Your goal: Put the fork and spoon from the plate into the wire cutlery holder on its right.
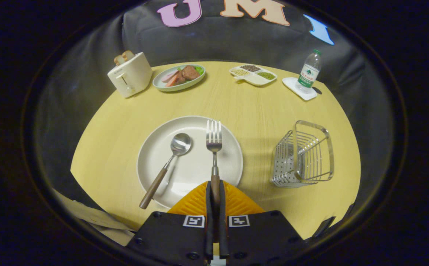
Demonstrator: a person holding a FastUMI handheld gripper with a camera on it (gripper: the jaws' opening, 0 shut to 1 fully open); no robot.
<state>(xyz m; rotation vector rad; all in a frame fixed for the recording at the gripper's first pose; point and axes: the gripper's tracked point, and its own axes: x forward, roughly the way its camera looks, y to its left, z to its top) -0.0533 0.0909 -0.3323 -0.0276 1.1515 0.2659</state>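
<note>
My gripper [215, 192] is clamped on the fork [213, 142] by its wooden handle, whose lower end is hidden between my fingers. Its tines reach over the plate [196, 170], the spoon [170, 160] lies to their left, and the wire cutlery holder [305, 155] stands on the counter [236, 107] to the right.

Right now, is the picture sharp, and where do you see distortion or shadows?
Gripper view: sharp at the centre, where the gripper is shut on the fork; fisheye bends the table edge; the holder throws a soft shadow leftward; light glints off the spoon.
</note>
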